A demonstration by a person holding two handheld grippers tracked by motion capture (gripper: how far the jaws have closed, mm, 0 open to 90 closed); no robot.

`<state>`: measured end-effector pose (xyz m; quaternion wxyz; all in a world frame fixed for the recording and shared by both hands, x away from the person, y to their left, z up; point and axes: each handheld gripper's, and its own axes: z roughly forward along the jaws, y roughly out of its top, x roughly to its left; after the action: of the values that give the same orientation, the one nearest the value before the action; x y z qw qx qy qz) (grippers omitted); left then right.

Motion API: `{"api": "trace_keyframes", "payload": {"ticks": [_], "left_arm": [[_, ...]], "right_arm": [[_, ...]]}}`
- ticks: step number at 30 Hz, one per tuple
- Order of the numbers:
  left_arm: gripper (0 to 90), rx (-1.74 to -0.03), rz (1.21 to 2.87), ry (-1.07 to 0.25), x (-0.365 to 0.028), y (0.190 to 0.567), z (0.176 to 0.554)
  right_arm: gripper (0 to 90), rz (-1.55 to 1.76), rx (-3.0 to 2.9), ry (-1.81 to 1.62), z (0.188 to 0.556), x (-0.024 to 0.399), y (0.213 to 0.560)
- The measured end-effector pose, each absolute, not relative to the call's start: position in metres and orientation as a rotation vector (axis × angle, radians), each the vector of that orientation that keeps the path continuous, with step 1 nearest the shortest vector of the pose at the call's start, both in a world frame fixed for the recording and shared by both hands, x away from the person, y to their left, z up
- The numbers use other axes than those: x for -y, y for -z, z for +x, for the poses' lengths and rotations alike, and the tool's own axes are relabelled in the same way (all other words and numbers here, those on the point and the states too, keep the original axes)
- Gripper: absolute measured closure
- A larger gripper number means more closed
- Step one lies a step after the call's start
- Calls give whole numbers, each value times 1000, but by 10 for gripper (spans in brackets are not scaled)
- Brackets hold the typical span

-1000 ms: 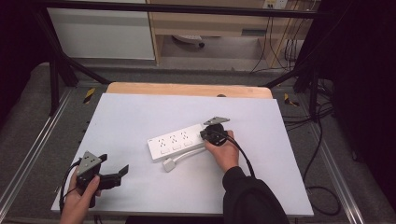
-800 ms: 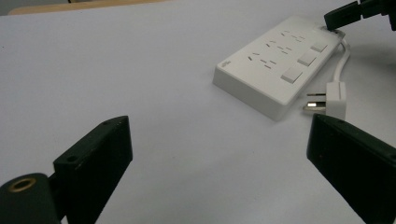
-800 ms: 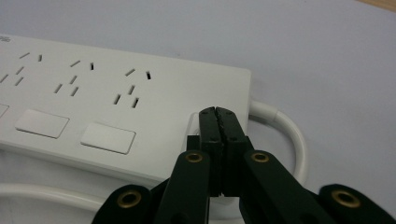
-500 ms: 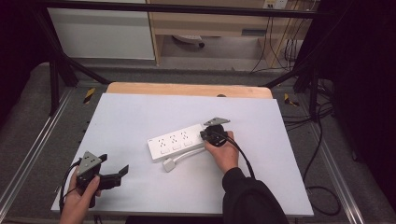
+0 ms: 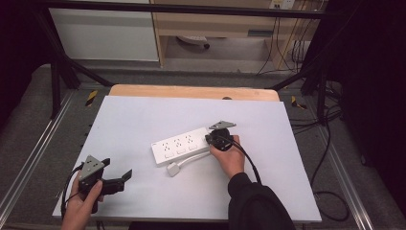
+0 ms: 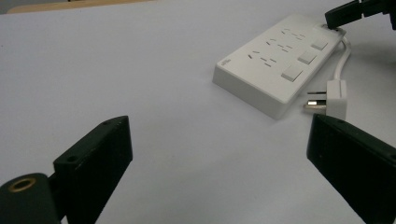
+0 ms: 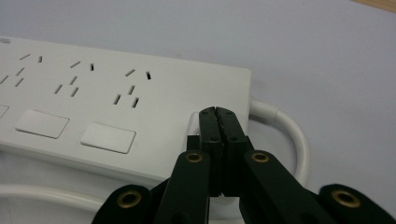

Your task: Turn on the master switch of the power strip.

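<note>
Nothing moved since earlier: right gripper point(image 7: 218, 112) jaws clenched, pressing white plastic power strip point(image 5: 181, 145) end switch; next, lift off.

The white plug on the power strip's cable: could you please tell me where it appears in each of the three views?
High view: the white plug lies just below the power strip's left end, at table centre.
Left gripper view: the plug sits at right, beside the strip's near corner.
Right gripper view: I cannot make out the plug here; a stretch of cable runs along the bottom left.
Shared landmark: the strip's three rocker switches.
</note>
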<state>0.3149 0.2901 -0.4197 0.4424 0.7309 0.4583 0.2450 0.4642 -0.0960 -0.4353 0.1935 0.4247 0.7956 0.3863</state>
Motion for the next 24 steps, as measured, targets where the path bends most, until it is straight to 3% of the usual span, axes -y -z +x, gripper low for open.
{"api": "trace_keyframes", "payload": {"ticks": [24], "left_arm": [[69,-1134,1820,-606,-290,420,315]], "right_arm": [[900,1201,-2228,-1086,463,96,436]]}}
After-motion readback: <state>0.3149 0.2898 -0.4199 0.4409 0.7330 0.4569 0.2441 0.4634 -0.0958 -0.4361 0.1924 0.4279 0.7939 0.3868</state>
